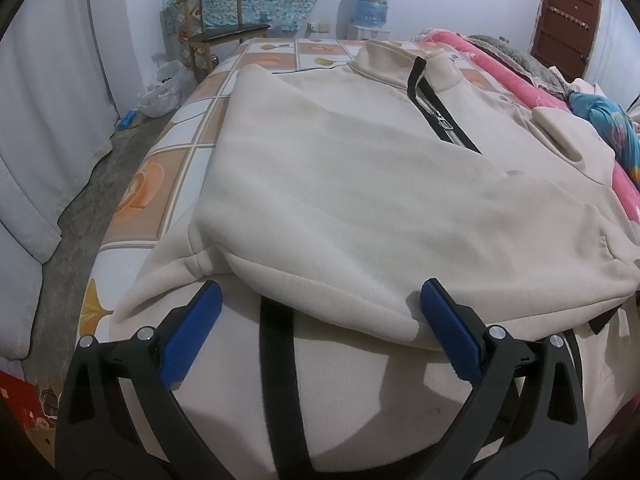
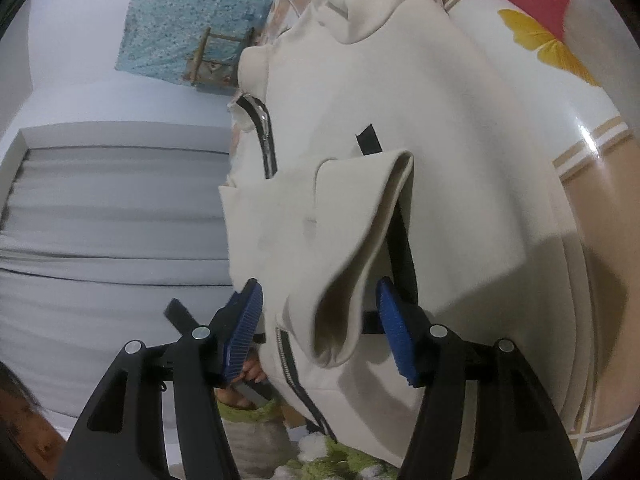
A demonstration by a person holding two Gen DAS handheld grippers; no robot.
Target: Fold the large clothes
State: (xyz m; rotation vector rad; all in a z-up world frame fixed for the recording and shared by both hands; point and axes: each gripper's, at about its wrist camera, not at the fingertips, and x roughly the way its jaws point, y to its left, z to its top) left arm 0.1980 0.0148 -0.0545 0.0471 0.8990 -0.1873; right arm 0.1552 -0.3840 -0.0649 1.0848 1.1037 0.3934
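A large cream sweatshirt (image 1: 360,184) with a black half-zip collar (image 1: 436,112) lies on the bed, its body folded over so a thick folded edge faces me. My left gripper (image 1: 320,316) is open, its blue pads either side of that folded edge, just above a black strap (image 1: 280,380). In the right wrist view, rolled sideways, the sweatshirt (image 2: 400,152) fills the middle. My right gripper (image 2: 318,312) is open around a loose cream sleeve fold (image 2: 352,264), not clamped on it.
The bed (image 1: 168,168) has an orange tiled cover. A pink quilt (image 1: 520,80) lies along its right side. A wooden chair (image 1: 224,32), a water dispenser (image 1: 372,4) and a brown door (image 1: 564,20) stand at the back. Grey curtains (image 1: 44,128) hang at left.
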